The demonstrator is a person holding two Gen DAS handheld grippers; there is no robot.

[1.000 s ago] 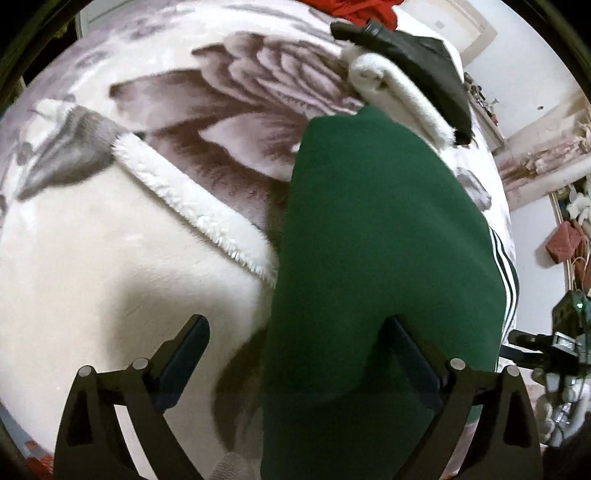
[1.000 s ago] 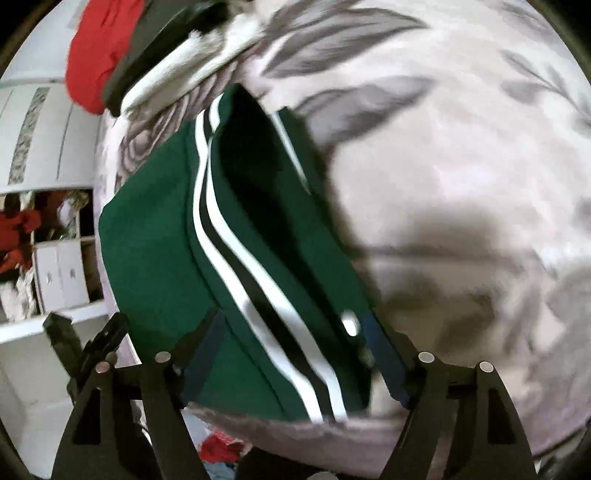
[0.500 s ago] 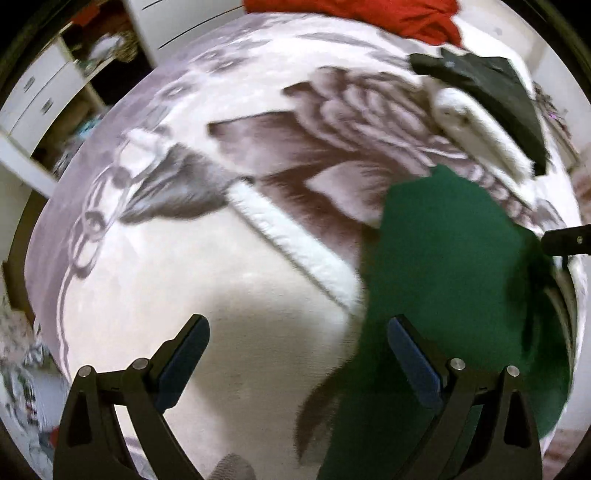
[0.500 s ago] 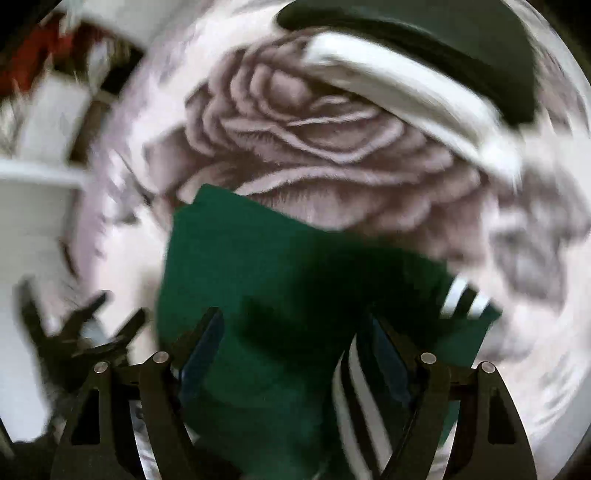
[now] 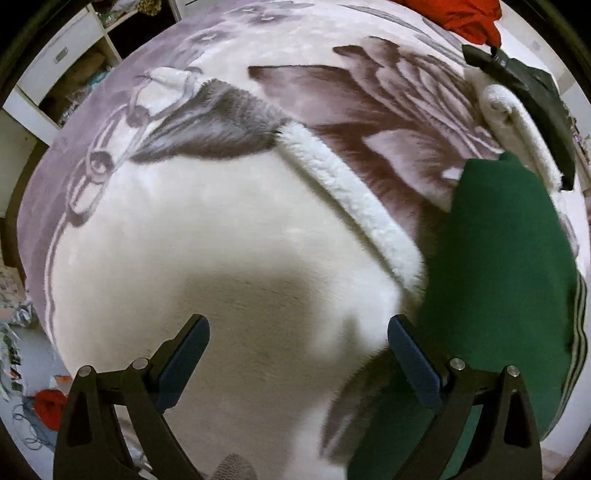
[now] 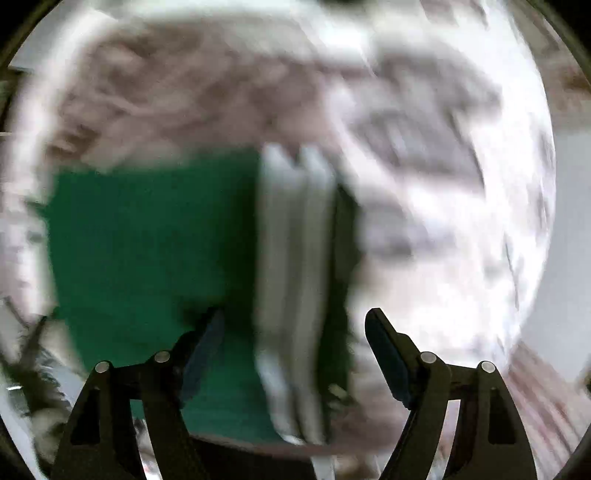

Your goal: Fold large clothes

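Note:
A folded green garment (image 5: 502, 280) with white side stripes lies on a floral plush blanket (image 5: 221, 229) on a bed. In the left wrist view it is at the right, beside and under my right finger. My left gripper (image 5: 297, 360) is open and empty above the blanket's pale part. In the blurred right wrist view the green garment (image 6: 155, 240) lies flat with its white stripes (image 6: 295, 258) running toward me. My right gripper (image 6: 295, 354) is open and empty above its near edge.
A dark garment with a white fleece lining (image 5: 524, 96) lies at the far right of the bed, a red garment (image 5: 469, 18) beyond it. A folded-back blanket edge (image 5: 354, 199) crosses the middle. White shelves (image 5: 55, 74) stand at the left; clutter (image 5: 44, 402) lies on the floor.
Both grippers have swung. The left view has panned left, so the green garment slid to its right edge. The right view has turned over the garment and is now motion-blurred.

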